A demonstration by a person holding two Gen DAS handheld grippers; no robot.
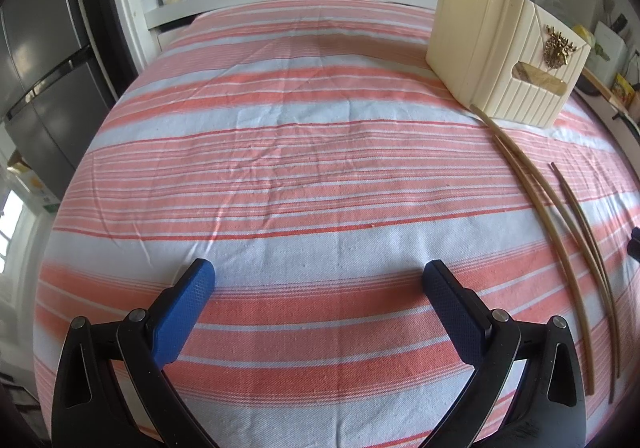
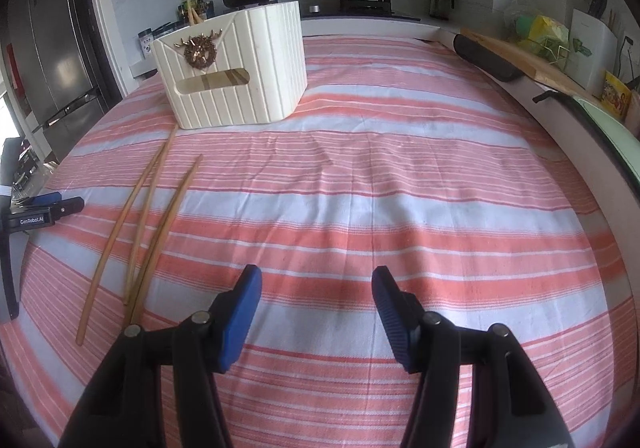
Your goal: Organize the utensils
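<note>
Approaching pickup with right gripper [image 2: 316, 312] half open and empty, left gripper [image 1: 318, 304] wide open and empty; loose chopsticks [image 2: 148, 232] ahead-left, near the cream holder [image 2: 240, 71]; next: shift left, straddle one stick, close.

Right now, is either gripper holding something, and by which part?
Nothing is held. The left gripper and right gripper both have open, empty jaws; the thin wooden chopsticks lie untouched on the striped cloth.

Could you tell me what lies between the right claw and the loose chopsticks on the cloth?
Only bare striped cloth, seen in the right wrist view, separates the right claw from the chopsticks.
</note>
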